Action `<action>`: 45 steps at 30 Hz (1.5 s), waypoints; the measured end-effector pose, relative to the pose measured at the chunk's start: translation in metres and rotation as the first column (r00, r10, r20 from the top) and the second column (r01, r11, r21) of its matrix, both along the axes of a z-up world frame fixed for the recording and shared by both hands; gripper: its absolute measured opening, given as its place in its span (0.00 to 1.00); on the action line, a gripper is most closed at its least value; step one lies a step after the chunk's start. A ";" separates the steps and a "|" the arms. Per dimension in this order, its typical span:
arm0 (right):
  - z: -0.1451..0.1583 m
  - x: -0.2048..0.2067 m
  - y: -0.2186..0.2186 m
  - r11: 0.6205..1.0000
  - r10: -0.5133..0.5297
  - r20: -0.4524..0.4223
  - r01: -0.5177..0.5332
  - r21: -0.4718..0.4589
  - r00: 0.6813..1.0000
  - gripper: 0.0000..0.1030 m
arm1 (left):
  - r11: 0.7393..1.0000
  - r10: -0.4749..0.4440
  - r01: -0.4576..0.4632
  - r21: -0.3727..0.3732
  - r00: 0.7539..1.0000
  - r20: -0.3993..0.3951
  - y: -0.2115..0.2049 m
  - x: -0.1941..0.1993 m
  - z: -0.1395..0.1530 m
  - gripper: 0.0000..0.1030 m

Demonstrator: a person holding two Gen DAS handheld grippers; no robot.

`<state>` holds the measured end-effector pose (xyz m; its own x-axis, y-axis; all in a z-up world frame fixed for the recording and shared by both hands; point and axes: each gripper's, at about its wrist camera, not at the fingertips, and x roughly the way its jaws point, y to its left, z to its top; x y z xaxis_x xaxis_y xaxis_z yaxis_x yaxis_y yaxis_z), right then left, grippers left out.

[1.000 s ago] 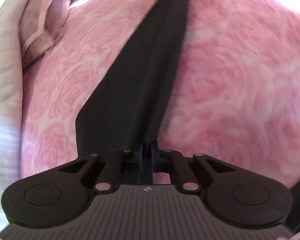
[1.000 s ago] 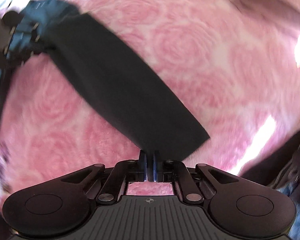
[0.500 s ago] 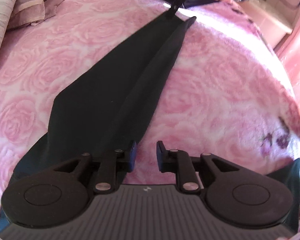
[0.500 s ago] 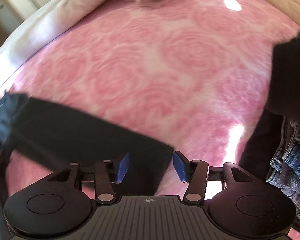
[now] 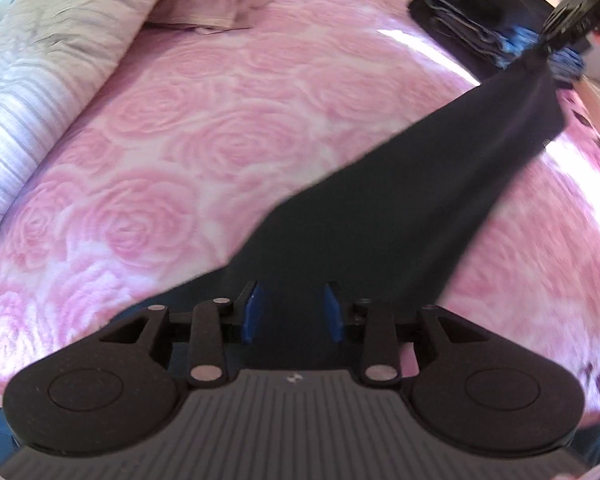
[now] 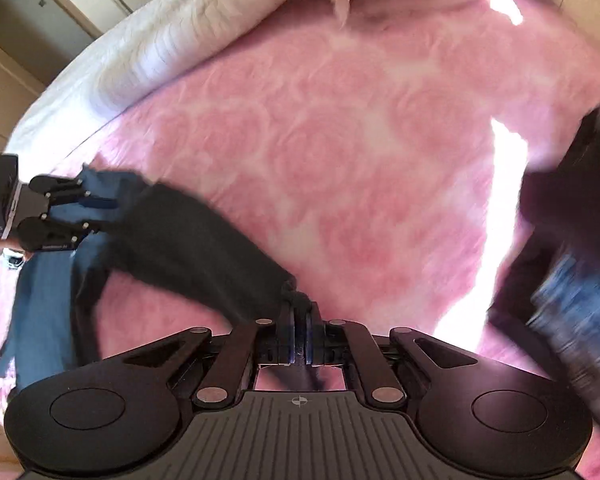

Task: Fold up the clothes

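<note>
A long dark garment stretches in the air over the pink rose bedspread, from my left gripper up to the right. The left jaws are opening; the cloth runs between the blue pads, which stand apart from it. My right gripper is shut on the bunched far end of the garment. In the left wrist view the right gripper pinches that end at the upper right. In the right wrist view the left gripper is at the far left, with blue fabric hanging below it.
A pile of dark clothes and jeans lies at the bed's right side, blurred in the right wrist view. A pale striped quilt and a pink pillow line the far edge. Cupboard doors stand beyond.
The left jaws, shut on the cloth a second ago, now stand apart. The right jaws opened over the cloth's end and shut on it again. Both grippers rose and rolled; the garment now hangs off the bed.
</note>
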<state>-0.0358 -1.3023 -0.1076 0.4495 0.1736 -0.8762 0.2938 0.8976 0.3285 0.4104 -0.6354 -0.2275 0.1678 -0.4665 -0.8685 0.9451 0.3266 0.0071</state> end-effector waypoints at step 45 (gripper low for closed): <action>-0.083 -0.038 0.003 0.987 -0.148 -0.135 0.138 -0.081 0.980 0.04 | 0.996 -0.060 0.053 0.070 0.994 0.095 -0.058 0.028 -0.043 0.33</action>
<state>-0.0738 -1.2995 -0.1903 0.3370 0.0514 -0.9401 0.4591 0.8628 0.2117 0.4387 -0.6932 -0.2701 0.2277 -0.4187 -0.8791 0.9559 0.2682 0.1199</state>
